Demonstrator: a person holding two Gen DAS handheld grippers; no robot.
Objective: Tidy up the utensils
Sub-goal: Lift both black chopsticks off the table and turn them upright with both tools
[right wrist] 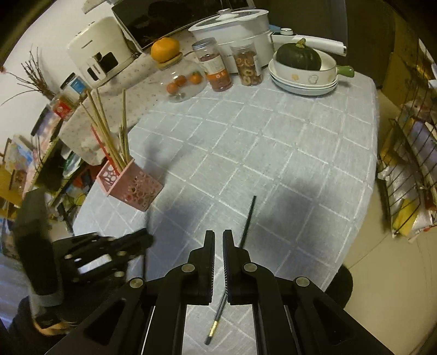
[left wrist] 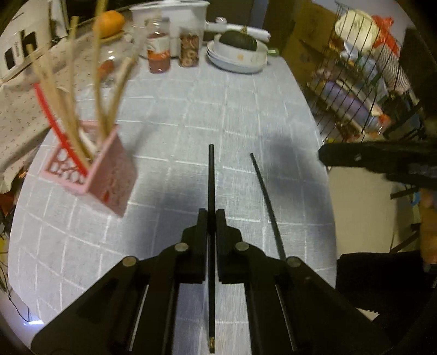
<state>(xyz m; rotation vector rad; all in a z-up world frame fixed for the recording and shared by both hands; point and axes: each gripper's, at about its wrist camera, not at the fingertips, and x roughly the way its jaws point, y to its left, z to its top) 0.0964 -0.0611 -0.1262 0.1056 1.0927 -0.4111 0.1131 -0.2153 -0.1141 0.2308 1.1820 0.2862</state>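
Note:
My left gripper (left wrist: 211, 211) is shut on a black chopstick (left wrist: 210, 174) that runs straight out past its fingertips, held above the checked grey tablecloth (left wrist: 245, 109). A second black chopstick (left wrist: 266, 196) lies on the cloth just to its right. In the right wrist view that loose chopstick (right wrist: 247, 218) passes underneath my right gripper (right wrist: 218, 232), which is shut with nothing between its pads. A pink perforated holder (right wrist: 131, 185) with several bamboo chopsticks stands at the table's left edge (left wrist: 92, 174). The left gripper (right wrist: 147, 237) shows at the lower left.
At the far end stand two jars (right wrist: 218, 65), a glass dome (right wrist: 183, 82) with small oranges, stacked white dishes (right wrist: 303, 79) holding a dark squash, and a white pot (right wrist: 240, 24). A wire rack (left wrist: 363, 82) stands off the table's right edge.

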